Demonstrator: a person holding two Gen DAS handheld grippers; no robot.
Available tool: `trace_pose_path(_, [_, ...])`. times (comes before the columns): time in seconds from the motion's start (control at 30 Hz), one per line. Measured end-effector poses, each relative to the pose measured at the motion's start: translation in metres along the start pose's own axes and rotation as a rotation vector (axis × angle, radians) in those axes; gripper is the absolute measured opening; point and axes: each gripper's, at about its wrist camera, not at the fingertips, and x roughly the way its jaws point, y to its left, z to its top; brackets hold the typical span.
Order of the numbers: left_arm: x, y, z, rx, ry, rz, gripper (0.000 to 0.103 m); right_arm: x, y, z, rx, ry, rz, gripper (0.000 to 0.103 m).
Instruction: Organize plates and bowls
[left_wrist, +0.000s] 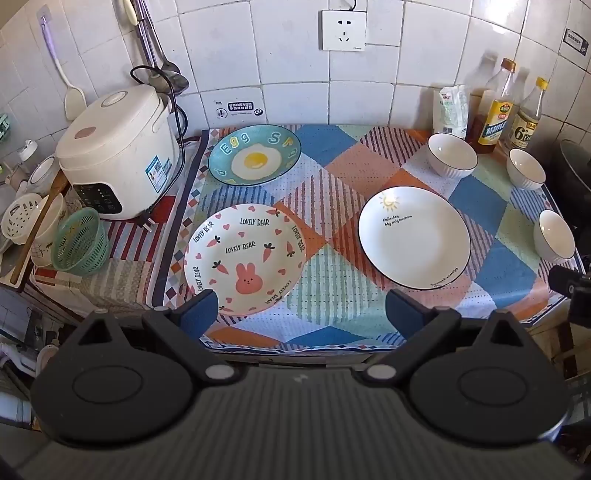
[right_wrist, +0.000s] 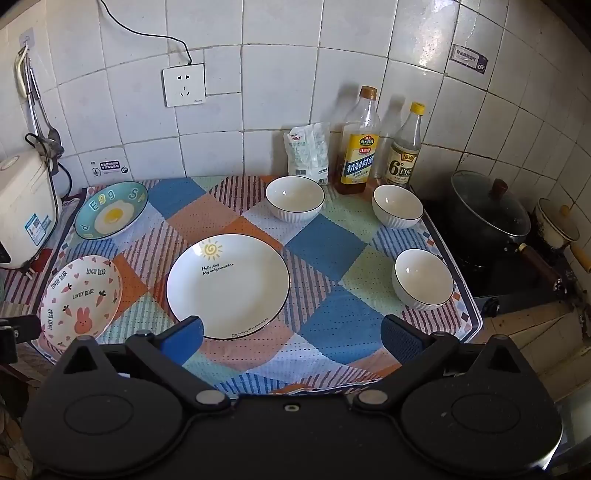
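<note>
Three plates lie apart on the patchwork cloth (left_wrist: 332, 177): a teal egg plate (left_wrist: 254, 154) (right_wrist: 110, 211) at the back left, a pink rabbit plate (left_wrist: 245, 257) (right_wrist: 79, 297) at the front left, and a white sun plate (left_wrist: 414, 237) (right_wrist: 228, 282) in the middle. Three white bowls stand upright on the right: one at the back (left_wrist: 452, 154) (right_wrist: 294, 198), one by the bottles (left_wrist: 526, 168) (right_wrist: 397, 206), one nearer the front (left_wrist: 556, 236) (right_wrist: 423, 278). My left gripper (left_wrist: 301, 314) hangs open above the cloth's front edge, its left finger over the rabbit plate's near rim. My right gripper (right_wrist: 291, 338) is open and empty, near the sun plate's front rim.
A white rice cooker (left_wrist: 118, 155) and a green basket (left_wrist: 79, 242) stand at the left. Two bottles (right_wrist: 360, 142) (right_wrist: 404, 146) and a white bag (right_wrist: 308, 153) line the back wall. A lidded dark pot (right_wrist: 487, 210) sits on the stove at the right. Ladles hang on the tiles.
</note>
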Motion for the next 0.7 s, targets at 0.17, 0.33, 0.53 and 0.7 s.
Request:
trace_pose_path(0.17, [0.004,-0.006,-0.014,0.017,-0.011,0.020,0.098,0.002,-0.001,-0.001,0.003,0.011,-0.011,0.103])
trace_pose_path(0.33, [0.005,-0.013,-0.020,0.021,0.002,0.012,0.098,0.006,-0.007,-0.012,0.011,0.015,-0.009,0.103])
trace_pose_path(0.53, [0.005,-0.014,-0.015,0.006,0.024,-0.023,0.098,0.008,-0.012,-0.012,0.018,0.039,-0.045,0.103])
trace_pose_path(0.7, [0.007,-0.016,-0.017,0.008,0.034,-0.021,0.098,0.013,-0.018,-0.014,0.039,0.053,-0.051,0.103])
